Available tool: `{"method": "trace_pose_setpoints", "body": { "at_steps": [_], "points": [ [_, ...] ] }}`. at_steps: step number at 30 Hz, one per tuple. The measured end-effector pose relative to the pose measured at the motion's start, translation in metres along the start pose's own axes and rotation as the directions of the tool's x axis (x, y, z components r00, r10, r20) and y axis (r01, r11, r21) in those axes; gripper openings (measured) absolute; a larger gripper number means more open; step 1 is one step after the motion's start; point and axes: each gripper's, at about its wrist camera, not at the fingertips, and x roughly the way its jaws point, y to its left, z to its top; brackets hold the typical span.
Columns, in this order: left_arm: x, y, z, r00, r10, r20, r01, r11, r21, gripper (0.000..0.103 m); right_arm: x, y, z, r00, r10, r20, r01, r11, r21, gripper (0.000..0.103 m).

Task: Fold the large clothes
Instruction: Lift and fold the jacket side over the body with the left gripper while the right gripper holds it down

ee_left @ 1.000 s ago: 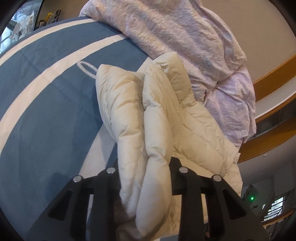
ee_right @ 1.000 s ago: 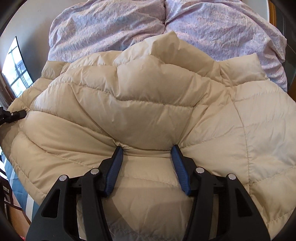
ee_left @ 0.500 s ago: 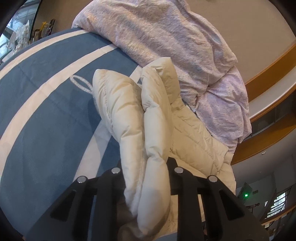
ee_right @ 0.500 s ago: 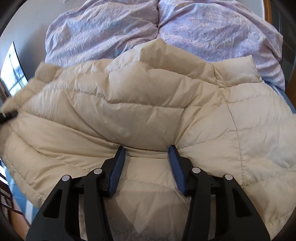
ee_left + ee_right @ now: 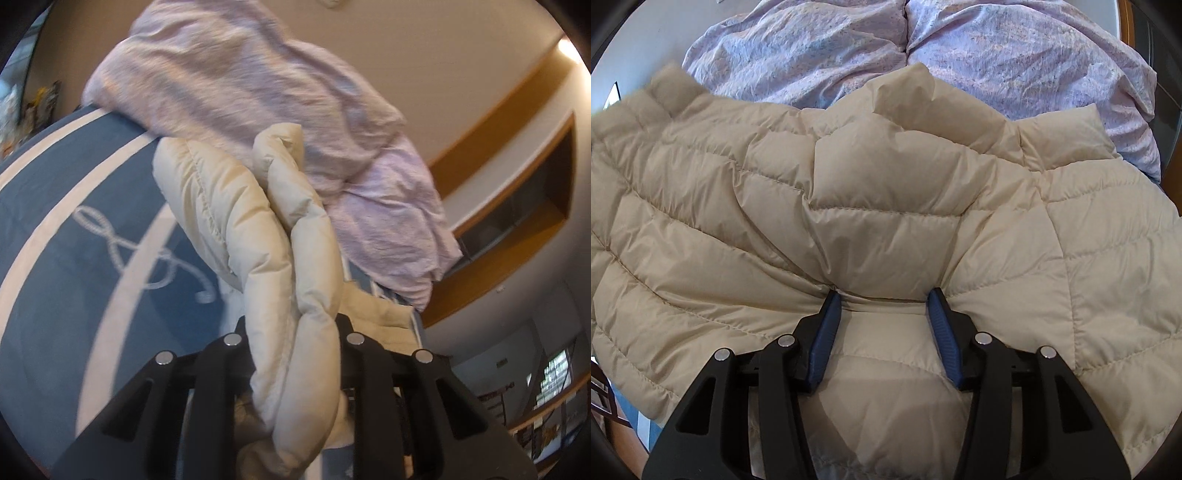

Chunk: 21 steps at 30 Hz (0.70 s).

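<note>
my left claw (image 5: 293,332) has just been closing and pinches a bunched fold of the cream puffer jacket (image 5: 886,206); my right claw (image 5: 884,299) squeezes a puffy ridge. the jacket lies on the bed (image 5: 74,236), just beside the lilac duvet (image 5: 997,55).

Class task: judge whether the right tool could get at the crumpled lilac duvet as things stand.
Probably not: the right tool is clamped on a fold of the cream quilted puffer jacket, which lies between it and the duvet.

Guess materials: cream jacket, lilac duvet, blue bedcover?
Jacket: thin nylon-like shell, slight sheen, puffy stitched channels, probably down fill. Duvet: matte crinkled cotton-like weave, fine print. Bedcover: matte woven cloth, cream stripes, rope motif.
</note>
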Motion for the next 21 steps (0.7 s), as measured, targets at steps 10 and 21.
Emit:
{"method": "trace_pose_setpoints", "body": {
  "at_steps": [10, 21],
  "points": [
    [0.038, -0.09, -0.008, 0.993, -0.098, -0.072, 0.107, 0.987, 0.121, 0.021, 0.001, -0.003, 0.002, 1.0, 0.004, 0.0, -0.004, 1.0, 0.009, 0.051],
    [0.089, -0.136, -0.033, 0.965, -0.198, -0.171, 0.218, 0.97, 0.109, 0.021, 0.002, -0.009, 0.005, 1.0, 0.026, 0.006, -0.026, 0.998, 0.049, 0.051]
  ]
}}
